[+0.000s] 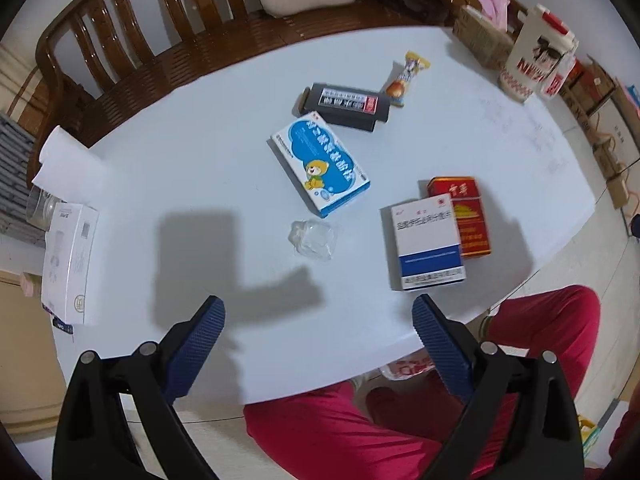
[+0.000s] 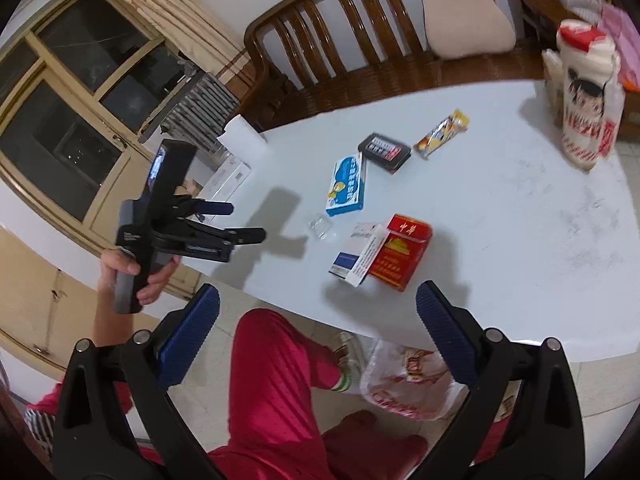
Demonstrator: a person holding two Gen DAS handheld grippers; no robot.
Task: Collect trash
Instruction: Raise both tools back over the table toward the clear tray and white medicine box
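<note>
While you are hovering both tools above the white table (image 1: pixel 200 168) with nothing held, the nearest piece of trash is lying just ahead of the left gripper (image 1: pixel 318 330), a little beyond the gap between its jaws: a crumpled clear plastic wrapper (image 1: pixel 314 238). It is looking featherlight, soft and slippery, so I judge it will be collapsing and sliding under the pads; you are better off pinching it across its crumpled middle, pressing down toward the tabletop. Further ahead of those jaws a blue-and-white bear carton (image 1: pixel 320 164) is lying flat, and to the right of them a white-and-blue medicine box (image 1: pixel 430 240) is overlapping a red cigarette pack (image 1: pixel 464 216); these are probably light, stiff cardboard, best taken across their narrow sides. A snack wrapper (image 1: pixel 404 78) and a dark box (image 1: pixel 346 106) are sitting farthest away. Your left gripper's jaws are standing wide apart, tilted down at the table. The right gripper (image 2: pixel 318 330) is also spread wide and empty, hanging off the table edge above your red trousers (image 2: pixel 276 380), with a plastic bag (image 2: pixel 404 384) on the floor below between its jaws.
</note>
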